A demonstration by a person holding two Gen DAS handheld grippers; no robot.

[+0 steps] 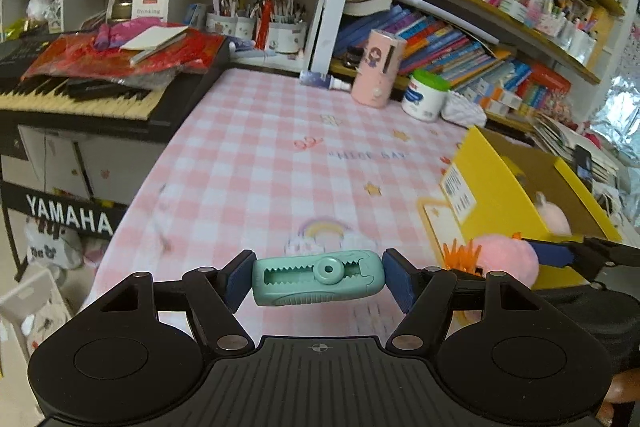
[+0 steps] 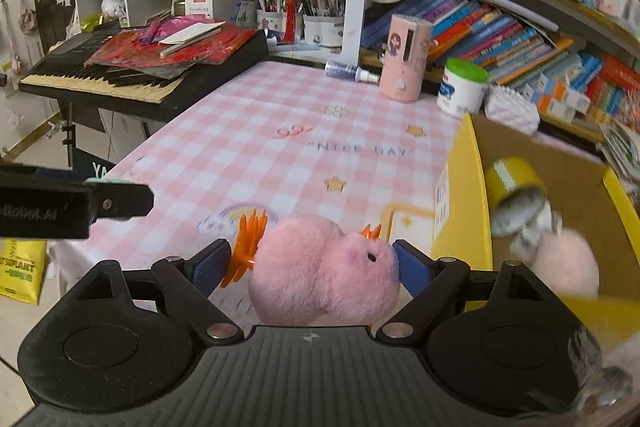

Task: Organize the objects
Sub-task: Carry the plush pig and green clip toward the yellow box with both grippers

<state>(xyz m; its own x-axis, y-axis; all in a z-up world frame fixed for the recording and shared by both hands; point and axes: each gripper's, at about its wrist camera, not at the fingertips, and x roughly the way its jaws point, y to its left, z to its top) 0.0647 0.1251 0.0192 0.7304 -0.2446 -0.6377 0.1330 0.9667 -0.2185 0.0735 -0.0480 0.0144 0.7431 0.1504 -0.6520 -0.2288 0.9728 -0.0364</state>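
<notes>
Left gripper (image 1: pixel 318 283) is clamping a teal clip (image 1: pixel 318 283); right gripper (image 2: pixel 316 267) is squeezing a pink plush (image 2: pixel 324 271), both probably heading for the yellow box (image 2: pixel 464 195) at 3 o'clock.

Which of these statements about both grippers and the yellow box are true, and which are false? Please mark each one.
1. The left gripper holds a teal clip. True.
2. The right gripper is empty. False: it is shut on a pink plush toy with orange fins.
3. The yellow box is open at the top. True.
4. The yellow box is empty. False: another pink plush and a yellow roll lie inside.
5. The tablecloth is plain blue. False: pink and white checks.
</notes>
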